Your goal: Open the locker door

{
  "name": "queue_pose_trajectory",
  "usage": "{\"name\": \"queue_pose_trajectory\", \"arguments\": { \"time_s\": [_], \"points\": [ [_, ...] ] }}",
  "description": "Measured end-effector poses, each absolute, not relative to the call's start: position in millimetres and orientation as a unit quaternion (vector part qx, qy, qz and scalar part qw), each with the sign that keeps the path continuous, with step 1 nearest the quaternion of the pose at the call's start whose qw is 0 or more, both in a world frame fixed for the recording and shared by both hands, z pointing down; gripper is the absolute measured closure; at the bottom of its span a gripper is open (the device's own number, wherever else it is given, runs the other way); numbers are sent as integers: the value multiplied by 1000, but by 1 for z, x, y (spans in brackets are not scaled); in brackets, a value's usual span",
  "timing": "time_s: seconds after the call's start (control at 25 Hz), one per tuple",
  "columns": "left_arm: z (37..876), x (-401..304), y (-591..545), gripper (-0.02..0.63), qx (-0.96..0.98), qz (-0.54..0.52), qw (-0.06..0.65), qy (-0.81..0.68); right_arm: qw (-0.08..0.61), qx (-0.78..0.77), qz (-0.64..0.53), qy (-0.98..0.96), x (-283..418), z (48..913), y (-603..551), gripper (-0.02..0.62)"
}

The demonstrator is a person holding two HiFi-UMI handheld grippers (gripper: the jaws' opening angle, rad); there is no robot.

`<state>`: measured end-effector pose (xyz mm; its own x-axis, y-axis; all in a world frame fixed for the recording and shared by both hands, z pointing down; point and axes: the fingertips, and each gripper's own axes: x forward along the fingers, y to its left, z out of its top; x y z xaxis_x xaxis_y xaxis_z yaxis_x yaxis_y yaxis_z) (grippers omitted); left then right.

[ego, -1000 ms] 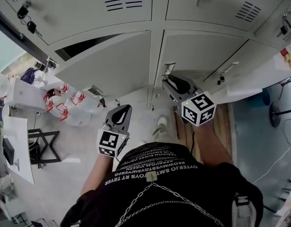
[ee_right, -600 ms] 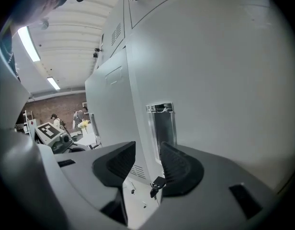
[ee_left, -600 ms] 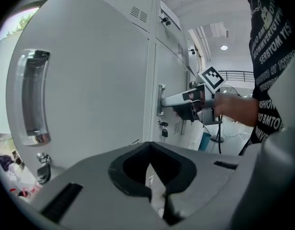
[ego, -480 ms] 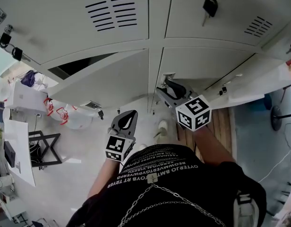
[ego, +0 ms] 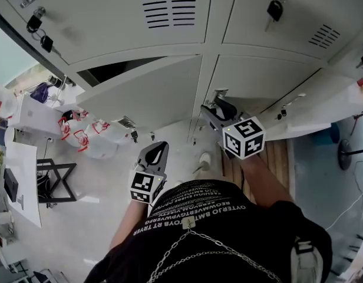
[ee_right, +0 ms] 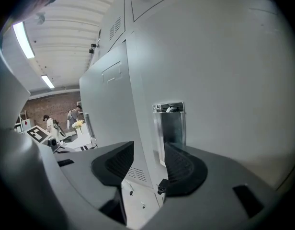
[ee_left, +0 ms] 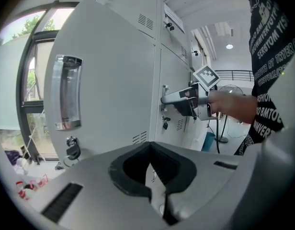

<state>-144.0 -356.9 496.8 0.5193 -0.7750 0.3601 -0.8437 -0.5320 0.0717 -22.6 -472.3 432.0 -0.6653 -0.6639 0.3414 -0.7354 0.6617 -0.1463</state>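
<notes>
Widened since earlier, right claw (ee_right: 148, 148) is opening at locker handle (ee_right: 170, 121); left claw (ego: 158, 152) closed.

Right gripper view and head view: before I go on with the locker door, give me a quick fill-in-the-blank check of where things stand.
1. The right tongs point at the locker door's recessed metal ____.
2. The left tongs are held clear of the lockers with jaws ____ and nothing between them.
3. In the head view, the neighbouring door to the left stands partly ____.
Missing words: handle; shut; open.
The right tongs' jaws are opening, with nothing clamped.
</notes>
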Motion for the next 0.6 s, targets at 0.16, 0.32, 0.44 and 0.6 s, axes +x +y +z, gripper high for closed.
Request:
{"name": "queue_pose_trajectory", "arguments": {
  "time_s": [0.16, 0.32, 0.44, 0.6],
  "points": [
    [495, -150, -342, 601, 866, 144, 115, -465, 126, 399, 142, -897, -18, 432, -456, 413],
    [492, -148, -326, 601, 875, 144, 108, -450, 123, 416, 140, -890, -13, 432, -435, 416],
    [491, -146, -312, 601, 882, 146, 103, -435, 118, 431, 140, -883, -7, 432, -420, 417],
    [494, -145, -294, 601, 891, 150, 99, -416, 109, 458, 142, -871, 1, 433, -409, 449]
  ]
}}
